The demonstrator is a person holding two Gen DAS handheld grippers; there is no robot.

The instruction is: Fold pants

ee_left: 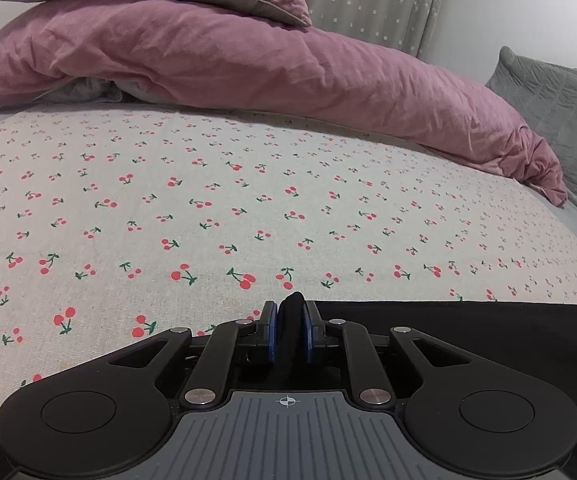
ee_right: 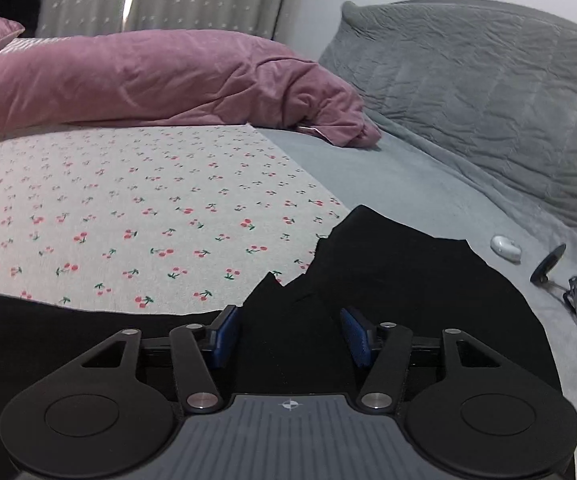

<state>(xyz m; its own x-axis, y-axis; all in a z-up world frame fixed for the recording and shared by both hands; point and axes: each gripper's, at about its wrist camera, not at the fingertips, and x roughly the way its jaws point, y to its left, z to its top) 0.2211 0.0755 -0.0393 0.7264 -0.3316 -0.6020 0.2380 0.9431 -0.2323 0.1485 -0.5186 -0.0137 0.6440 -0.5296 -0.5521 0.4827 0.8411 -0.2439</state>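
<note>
The black pants [ee_left: 468, 344] lie on the cherry-print sheet [ee_left: 248, 208] at the near edge of the bed. My left gripper [ee_left: 290, 320] is shut on a fold of the black cloth, which pokes up between its blue pads. In the right wrist view the pants [ee_right: 388, 280] are bunched up with a jagged far edge. My right gripper [ee_right: 290, 332] is open, its blue pads wide apart, with black cloth lying between and under the fingers.
A pink duvet [ee_left: 248, 64] is heaped along the far side of the bed. A grey quilted pillow [ee_right: 488, 92] lies at the right. A white earbud case [ee_right: 505, 246] and keys [ee_right: 568, 292] rest on the grey-blue sheet [ee_right: 388, 176] right of the pants.
</note>
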